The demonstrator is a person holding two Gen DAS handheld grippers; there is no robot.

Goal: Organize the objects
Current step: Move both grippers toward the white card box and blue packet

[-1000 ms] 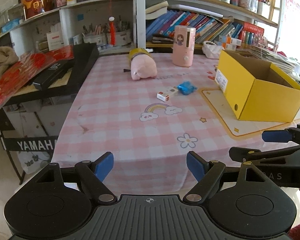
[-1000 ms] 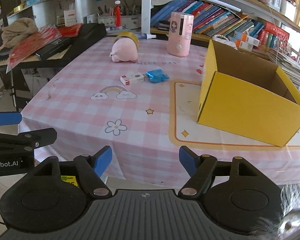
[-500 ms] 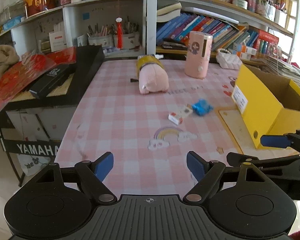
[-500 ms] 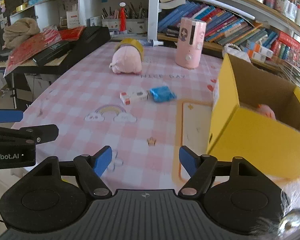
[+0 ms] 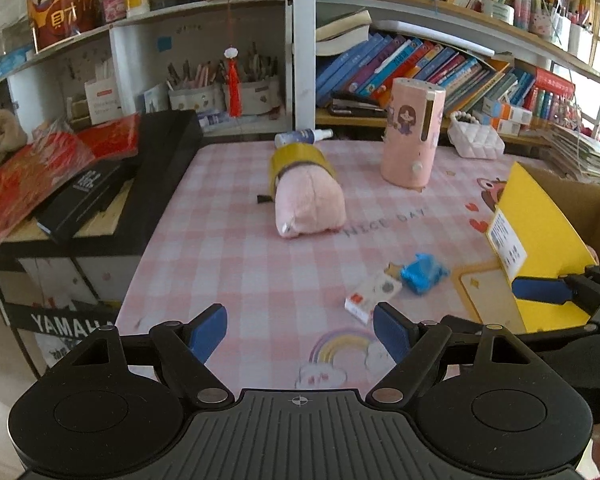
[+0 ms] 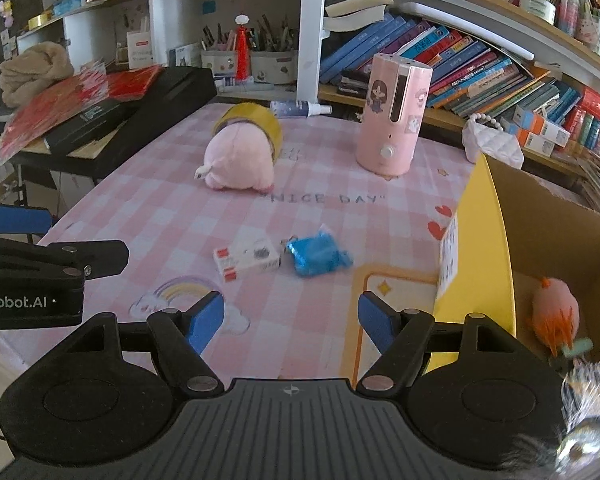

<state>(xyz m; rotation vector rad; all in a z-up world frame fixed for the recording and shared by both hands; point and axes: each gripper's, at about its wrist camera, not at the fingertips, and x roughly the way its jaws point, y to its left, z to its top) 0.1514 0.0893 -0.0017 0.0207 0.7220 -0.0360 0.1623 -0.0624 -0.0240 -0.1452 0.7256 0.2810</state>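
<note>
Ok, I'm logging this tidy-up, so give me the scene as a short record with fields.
surface: pink checked tablecloth
container: yellow box, open, pink toy inside
loose items: pink plush against yellow tape roll; small white box beside blue packet
upright: pink humidifier
left gripper: open, empty
right gripper: open, empty

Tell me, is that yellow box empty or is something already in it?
Not empty. The yellow box stands open at the top, and a pink and orange soft toy lies inside on its floor.

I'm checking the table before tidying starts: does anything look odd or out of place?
Yes: a yellow tape roll is ringed around the pink plush toy, and a spray bottle lies on its side behind them.
</note>
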